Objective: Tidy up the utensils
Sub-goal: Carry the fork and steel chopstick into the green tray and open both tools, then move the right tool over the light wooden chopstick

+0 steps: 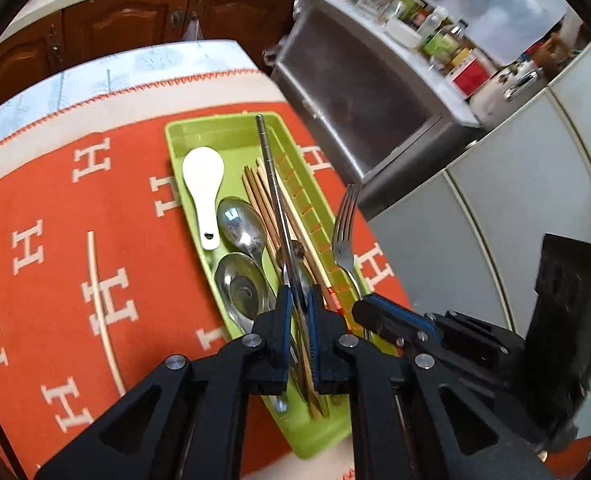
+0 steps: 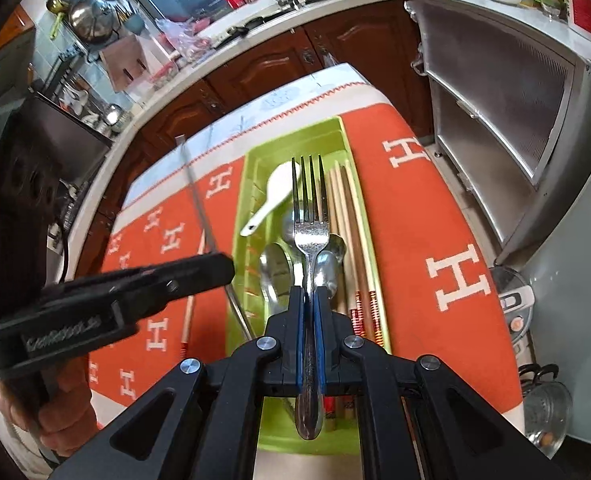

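- The left claw [image 1: 298,294] is clamped on a thin metal chopstick [image 1: 273,184], which runs forward from the pads and hangs over the green tray [image 1: 175,136].
- The right claw [image 2: 309,294] is clamped on the handle of a steel fork [image 2: 309,216] — tines pointing away from the camera, above the middle of the tray [image 2: 251,168]; the handle end sticks out behind the pads.
- The tray lies lengthwise on an orange cloth [image 1: 55,208] patterned with white H letters, spread over the desk.
- Inside the tray: a white rice paddle [image 1: 202,184] at the far end, two steel spoons [image 1: 241,224] nearer the claws, and a bundle of wooden chopsticks [image 1: 261,200] along one side by a slotted green divider [image 1: 315,220].
- One pale wooden chopstick [image 1: 101,312] lies alone on the cloth, well apart from the tray.
- In the right wrist view the left claw [image 2: 219,268] sits beside the tray's edge — its chopstick [image 2: 199,208] slants across the cloth.
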{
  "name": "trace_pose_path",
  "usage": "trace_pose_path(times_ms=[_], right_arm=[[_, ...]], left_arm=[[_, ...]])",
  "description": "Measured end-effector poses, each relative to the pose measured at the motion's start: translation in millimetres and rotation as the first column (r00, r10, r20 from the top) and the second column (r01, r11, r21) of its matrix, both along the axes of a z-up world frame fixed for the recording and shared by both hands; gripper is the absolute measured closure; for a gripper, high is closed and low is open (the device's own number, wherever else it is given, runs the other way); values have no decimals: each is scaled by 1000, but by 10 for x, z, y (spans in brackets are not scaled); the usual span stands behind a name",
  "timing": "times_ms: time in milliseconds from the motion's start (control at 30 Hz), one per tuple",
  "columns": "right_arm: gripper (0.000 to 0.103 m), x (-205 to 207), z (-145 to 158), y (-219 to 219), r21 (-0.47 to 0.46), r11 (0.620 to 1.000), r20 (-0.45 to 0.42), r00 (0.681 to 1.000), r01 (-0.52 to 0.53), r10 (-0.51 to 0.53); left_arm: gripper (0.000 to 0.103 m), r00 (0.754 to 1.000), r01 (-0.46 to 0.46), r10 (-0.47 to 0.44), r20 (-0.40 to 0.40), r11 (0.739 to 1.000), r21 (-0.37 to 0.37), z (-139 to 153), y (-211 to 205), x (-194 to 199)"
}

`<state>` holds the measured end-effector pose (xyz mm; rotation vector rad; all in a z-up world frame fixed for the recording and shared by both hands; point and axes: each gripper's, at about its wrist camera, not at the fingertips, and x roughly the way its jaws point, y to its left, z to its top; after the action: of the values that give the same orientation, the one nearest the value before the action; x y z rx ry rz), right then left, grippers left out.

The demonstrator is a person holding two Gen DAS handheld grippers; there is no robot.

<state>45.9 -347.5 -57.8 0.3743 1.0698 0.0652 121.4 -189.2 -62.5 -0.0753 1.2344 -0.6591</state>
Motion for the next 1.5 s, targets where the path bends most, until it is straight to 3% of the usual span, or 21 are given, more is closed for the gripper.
trace_pose_path(times_ms=[100, 267, 500, 700, 900, 1000, 1067, 1167, 1300, 1500], right_arm=[[98, 130, -130, -21, -35, 999, -28, 1000, 3, -4], [96, 309, -263, -97, -40, 999, -52, 998, 26, -28], [94, 334, -154, 25, -22, 1000, -32, 999, 3, -4], [91, 242, 20, 306, 23, 999, -15, 999, -45, 46], [68, 247, 138, 766, 45, 992, 13, 993, -121, 120], [68, 284, 132, 1055, 57, 983, 4, 985, -172, 172], [68, 309, 105, 1229, 58, 977, -7, 979, -203, 204], [68, 361, 2, 1533, 35, 970, -39, 969, -242, 244], [68, 455, -242, 1858, -28, 963, -93, 960, -269, 265], [68, 549, -603, 2142, -102, 951, -142, 950, -293, 278]], left_arm=[[97, 1000, 6, -6, 8, 999, 52, -112, -103, 37], [68, 1000, 10, -10, -1, 997, 79, -212, -100, 9], [65, 1000, -4, 2, 21, 995, 95, -46, 129, -116], [57, 994, -67, 50, 94, 981, 184, 108, 538, -241], [46, 966, -206, 159, 202, 950, 236, 248, 1112, -365], [40, 945, -289, 235, 229, 926, 243, 273, 1427, -385], [31, 930, -330, 270, 248, 910, 249, 263, 1590, -403], [26, 902, -397, 315, 294, 874, 282, 218, 1820, -437], [19, 884, -441, 347, 315, 841, 313, 78, 1993, -467], [15, 872, -475, 389, 298, 821, 317, -149, 2173, -465]])
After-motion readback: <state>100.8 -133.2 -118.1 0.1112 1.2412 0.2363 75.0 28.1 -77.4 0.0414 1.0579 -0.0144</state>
